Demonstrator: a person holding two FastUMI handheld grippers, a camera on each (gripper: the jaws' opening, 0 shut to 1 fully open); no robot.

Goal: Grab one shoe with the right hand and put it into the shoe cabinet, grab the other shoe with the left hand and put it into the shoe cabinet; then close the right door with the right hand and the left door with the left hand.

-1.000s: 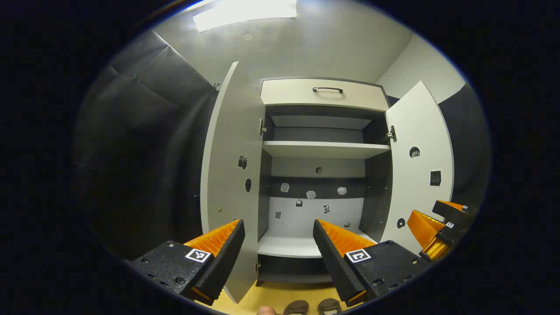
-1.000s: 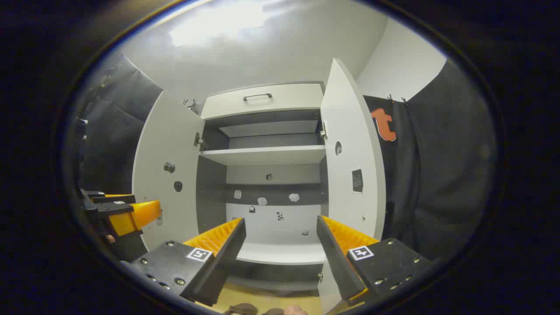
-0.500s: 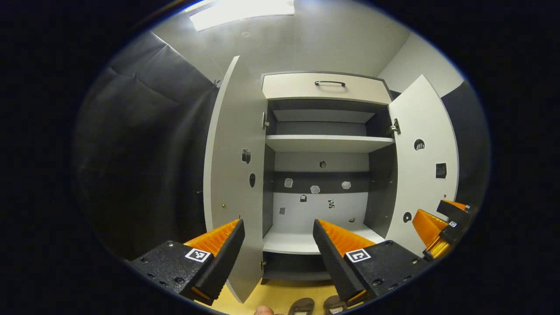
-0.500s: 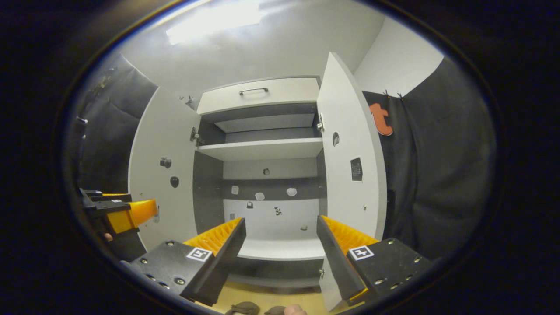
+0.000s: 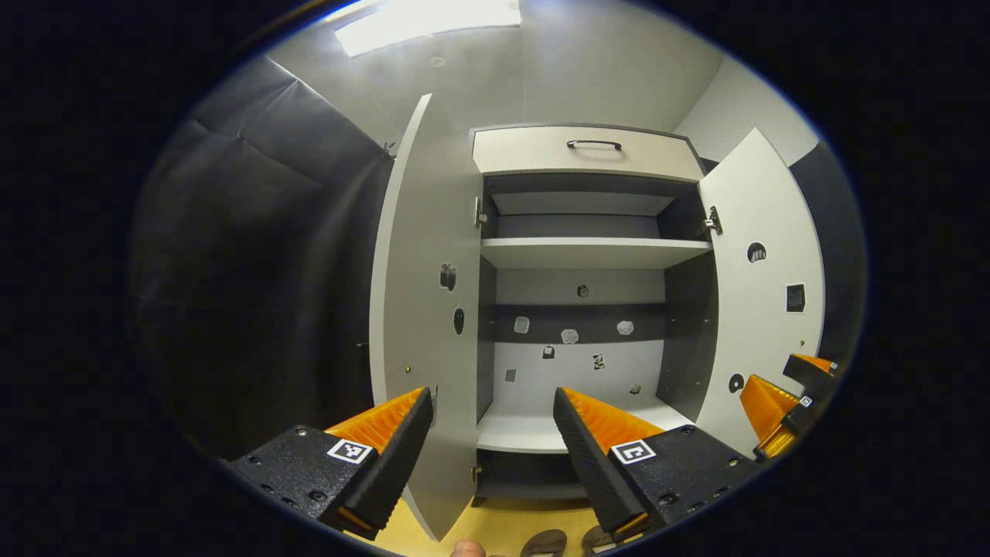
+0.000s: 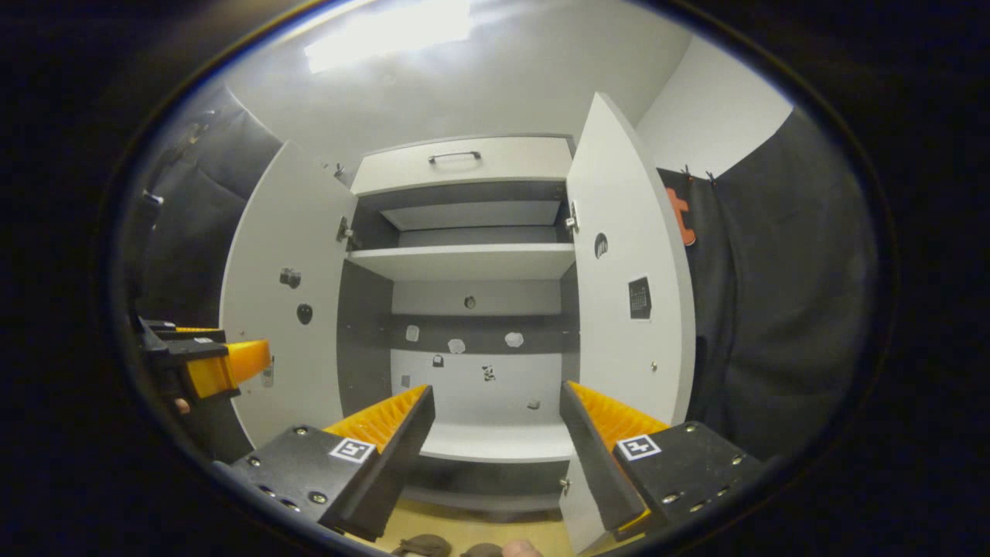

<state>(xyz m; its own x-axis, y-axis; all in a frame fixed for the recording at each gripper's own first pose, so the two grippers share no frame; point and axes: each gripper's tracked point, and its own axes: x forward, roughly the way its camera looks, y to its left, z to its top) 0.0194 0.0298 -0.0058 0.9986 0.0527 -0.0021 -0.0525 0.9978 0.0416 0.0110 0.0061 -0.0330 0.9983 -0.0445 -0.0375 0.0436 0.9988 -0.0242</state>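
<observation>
White cabinet stands open, its shelves bare. Both shoes lie on the floor below. The left gripper and right gripper are spread, empty. The right should dip low, straddling one shoe squarely.

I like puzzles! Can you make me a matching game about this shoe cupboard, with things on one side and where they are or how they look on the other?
Things:
1. shoes
2. drawer
3. left door
4. left gripper

Places or states:
A. at the top of the cabinet, shut
B. on the floor in front of the cabinet
C. open, holding nothing
D. swung wide open

Pairs: 1-B, 2-A, 3-D, 4-C
</observation>
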